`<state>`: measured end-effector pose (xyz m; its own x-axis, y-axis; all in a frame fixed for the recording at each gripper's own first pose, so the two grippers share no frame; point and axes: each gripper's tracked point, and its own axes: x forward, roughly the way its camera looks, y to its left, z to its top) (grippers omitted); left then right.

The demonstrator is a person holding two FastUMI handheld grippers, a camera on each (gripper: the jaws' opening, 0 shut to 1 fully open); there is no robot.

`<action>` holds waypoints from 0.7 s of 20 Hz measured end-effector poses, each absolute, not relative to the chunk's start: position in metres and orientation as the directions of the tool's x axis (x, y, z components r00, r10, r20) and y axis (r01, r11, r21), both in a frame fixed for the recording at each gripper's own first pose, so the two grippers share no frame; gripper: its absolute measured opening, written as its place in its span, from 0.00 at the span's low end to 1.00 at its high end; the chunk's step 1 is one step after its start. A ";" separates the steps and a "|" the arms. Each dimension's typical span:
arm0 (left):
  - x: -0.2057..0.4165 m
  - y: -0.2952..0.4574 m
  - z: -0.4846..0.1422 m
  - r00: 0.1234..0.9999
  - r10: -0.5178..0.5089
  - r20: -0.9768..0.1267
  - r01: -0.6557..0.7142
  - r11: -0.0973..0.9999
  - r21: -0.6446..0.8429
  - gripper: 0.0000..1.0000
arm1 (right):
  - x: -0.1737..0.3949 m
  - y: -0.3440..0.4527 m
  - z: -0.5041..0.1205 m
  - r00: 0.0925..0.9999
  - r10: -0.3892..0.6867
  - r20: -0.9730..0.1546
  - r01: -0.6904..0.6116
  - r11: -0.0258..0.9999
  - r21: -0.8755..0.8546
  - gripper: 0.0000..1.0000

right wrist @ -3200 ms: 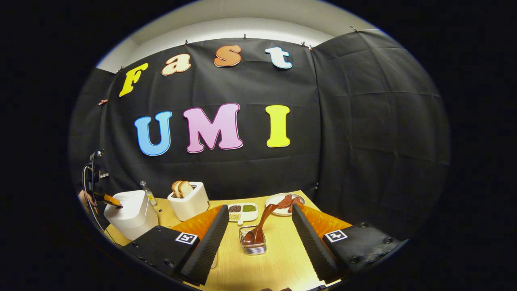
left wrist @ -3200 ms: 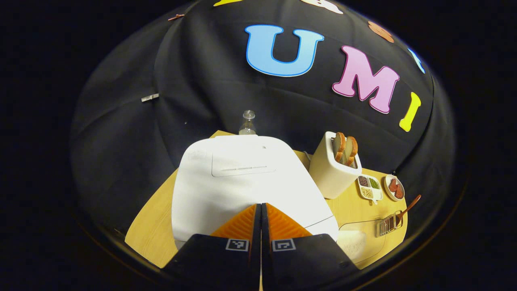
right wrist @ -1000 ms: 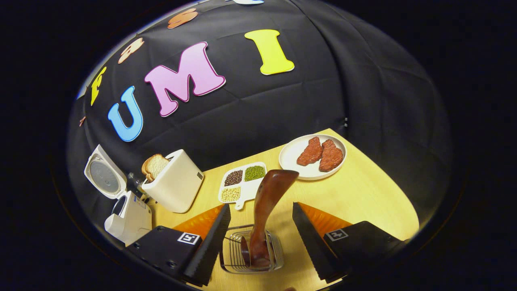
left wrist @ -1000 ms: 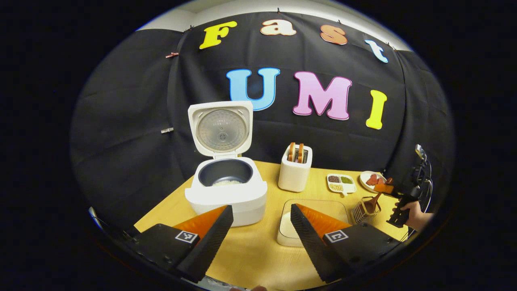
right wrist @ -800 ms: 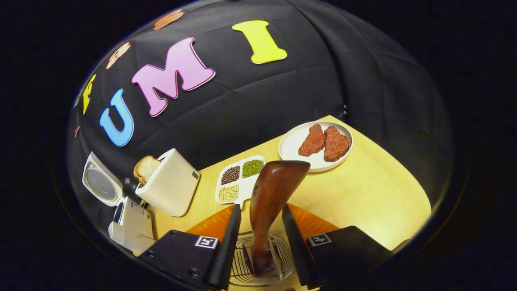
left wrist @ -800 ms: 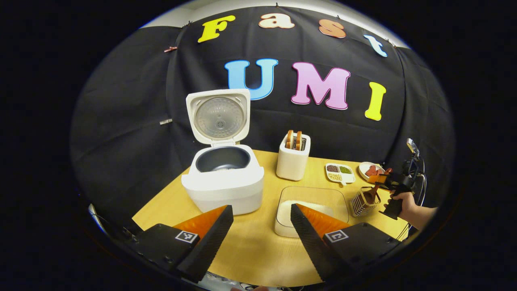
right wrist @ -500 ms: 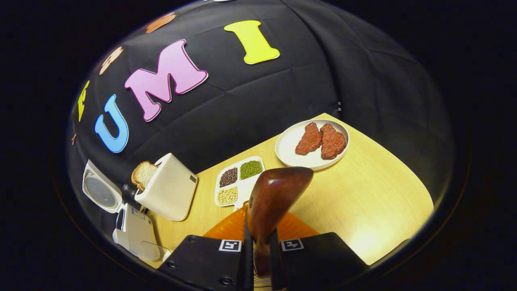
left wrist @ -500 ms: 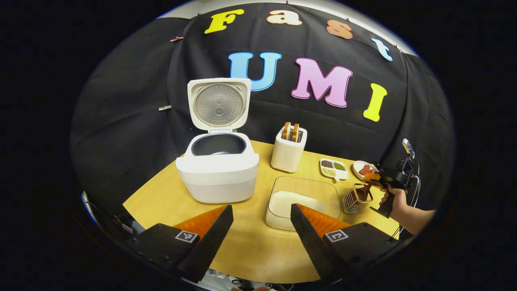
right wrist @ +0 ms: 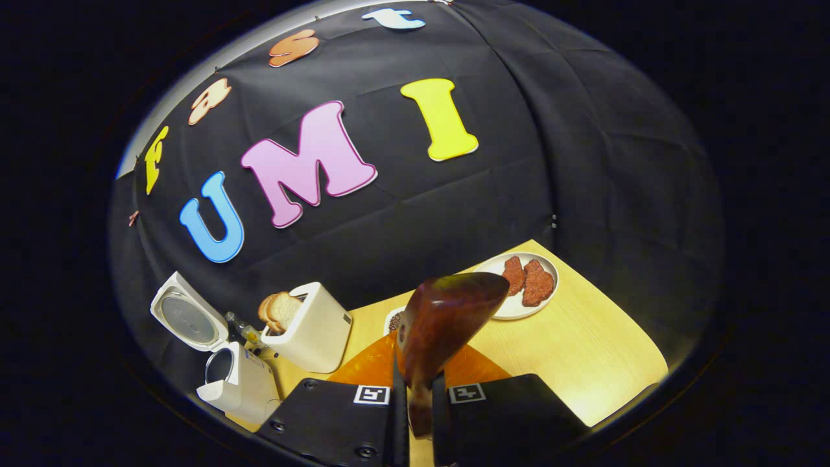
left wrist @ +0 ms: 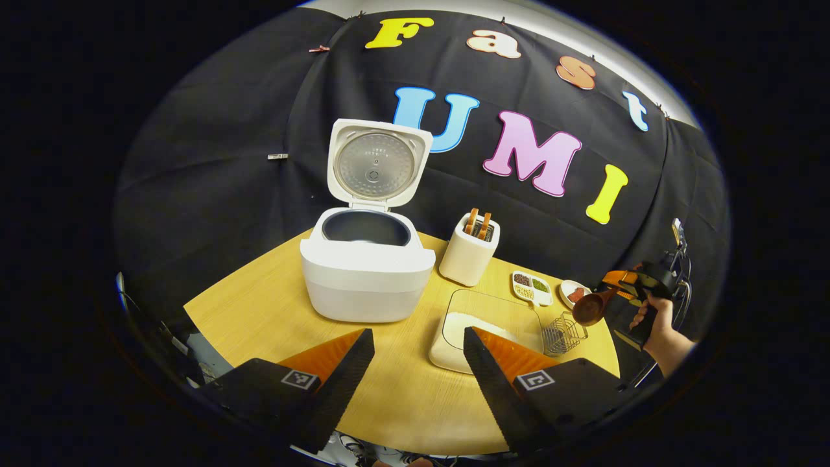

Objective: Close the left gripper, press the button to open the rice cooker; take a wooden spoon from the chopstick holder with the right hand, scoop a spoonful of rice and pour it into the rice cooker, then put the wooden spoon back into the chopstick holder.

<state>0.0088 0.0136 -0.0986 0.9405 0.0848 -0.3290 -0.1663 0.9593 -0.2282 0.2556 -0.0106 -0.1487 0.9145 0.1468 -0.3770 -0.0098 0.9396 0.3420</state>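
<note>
Wooden spoon [right wrist: 447, 311] sits clamped in our right tongs [right wrist: 415, 405], lifted clear of the chopstick holder [left wrist: 563, 332]. Left tongs [left wrist: 415, 363] hang apart. Next we scoop from the rice tray [left wrist: 483, 318] at ten o'clock of the holder.

You will find no word, brand or number that can be read on the things on the table [left wrist: 259, 311]. Your left gripper [left wrist: 418, 334] carries square black-and-white markers (patterns, not lettering), as does your right gripper [right wrist: 418, 379]. The toaster's [right wrist: 314, 337] small dark mark is too tiny to read.
</note>
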 end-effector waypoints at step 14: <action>0.023 0.113 -0.124 0.945 -0.052 -0.323 -0.020 0.976 -0.216 0.96 | 0.189 0.163 -0.189 0.883 0.223 -0.413 -0.158 0.970 0.185 0.19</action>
